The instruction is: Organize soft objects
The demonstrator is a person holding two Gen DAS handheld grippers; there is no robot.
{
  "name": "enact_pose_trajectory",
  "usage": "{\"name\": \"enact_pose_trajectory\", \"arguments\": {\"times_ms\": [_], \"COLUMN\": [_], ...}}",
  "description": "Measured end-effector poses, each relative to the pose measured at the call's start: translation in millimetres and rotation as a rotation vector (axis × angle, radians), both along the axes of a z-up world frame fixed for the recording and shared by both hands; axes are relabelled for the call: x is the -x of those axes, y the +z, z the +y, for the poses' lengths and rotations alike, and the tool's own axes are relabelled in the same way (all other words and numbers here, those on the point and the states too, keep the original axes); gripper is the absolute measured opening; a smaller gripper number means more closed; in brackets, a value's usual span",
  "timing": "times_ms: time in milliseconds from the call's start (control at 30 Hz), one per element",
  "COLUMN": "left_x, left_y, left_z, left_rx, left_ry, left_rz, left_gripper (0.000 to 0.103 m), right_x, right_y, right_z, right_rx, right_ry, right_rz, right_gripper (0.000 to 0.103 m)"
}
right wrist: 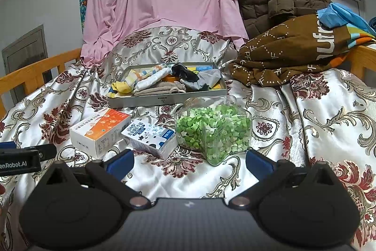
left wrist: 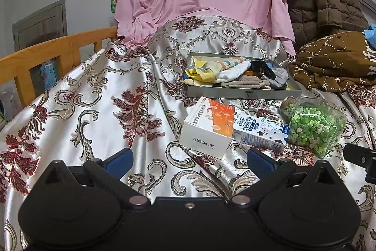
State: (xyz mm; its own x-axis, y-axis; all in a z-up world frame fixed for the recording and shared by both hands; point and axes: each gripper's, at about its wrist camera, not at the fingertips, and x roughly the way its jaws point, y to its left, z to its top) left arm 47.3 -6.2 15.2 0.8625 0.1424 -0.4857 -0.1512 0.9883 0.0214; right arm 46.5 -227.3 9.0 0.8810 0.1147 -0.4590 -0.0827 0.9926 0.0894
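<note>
I had both grippers hovering low over the satin bedspread [left wrist: 98,109], jaws spread wide and empty: left gripper [left wrist: 189,160], right gripper [right wrist: 189,161]. The soft things, striped cloth [right wrist: 143,78], grey socks [right wrist: 159,88] and a dark garment, possibly underwear [right wrist: 188,74], lay heaped in the metal tray [right wrist: 164,100] at frame centre. Below it sat an orange-white box [right wrist: 101,131], milk carton [right wrist: 150,135] and star-filled jar [right wrist: 213,131].

One metal tray [right wrist: 164,99] sits on the bed, heaped with soft cloths (roughly four: a striped one [right wrist: 143,77], a white one, a taupe one [right wrist: 159,88], a black-and-grey one [right wrist: 199,79]; overlaps blur the count). Two cartons: an orange-and-white box [right wrist: 99,131] and a milk carton [right wrist: 150,138]. One glass jar [right wrist: 213,131] holds countless green paper stars.
</note>
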Motion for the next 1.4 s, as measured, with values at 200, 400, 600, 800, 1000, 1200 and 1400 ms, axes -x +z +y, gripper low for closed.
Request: {"name": "enact_pose_trajectory", "arguments": {"times_ms": [200, 400, 600, 800, 1000, 1200, 1400], "left_x": [0.0, 0.0, -0.2, -1.0, 0.9, 2.4, 3.1], "left_y": [0.0, 0.0, 0.3, 0.0, 2.1, 3.1, 4.0], "left_z": [0.1, 0.3, 0.1, -0.2, -1.7, -2.5, -3.3], "left_rx": [0.001, 0.000, 0.000, -0.006, -0.003, 0.007, 0.007], "left_ry": [0.000, 0.000, -0.001, 0.007, -0.003, -0.016, -0.023], "left_rz": [0.000, 0.000, 0.002, 0.025, 0.010, 0.004, -0.003], "left_gripper": [0.102, 0.102, 0.102, 0.102, 0.102, 0.102, 0.102], "right_x": [-0.2, -0.2, 0.0, -0.2, -0.2, 0.0, -0.1], "right_y": [0.1, 0.1, 0.0, -0.1, -0.1, 0.2, 0.5], "right_z": [-0.3, -0.2, 0.0, 0.0, -0.2, -0.1, -0.2], "right_rx": [0.000, 0.000, 0.000, 0.000, 0.000, 0.001, 0.000], "right_ry": [0.001, 0.000, 0.001, 0.000, 0.000, 0.001, 0.001], "right_rz": [0.000, 0.001, 0.000, 0.000, 0.001, 0.000, 0.001], "right_gripper": [0.103, 0.103, 0.103, 0.103, 0.103, 0.103, 0.103]}}
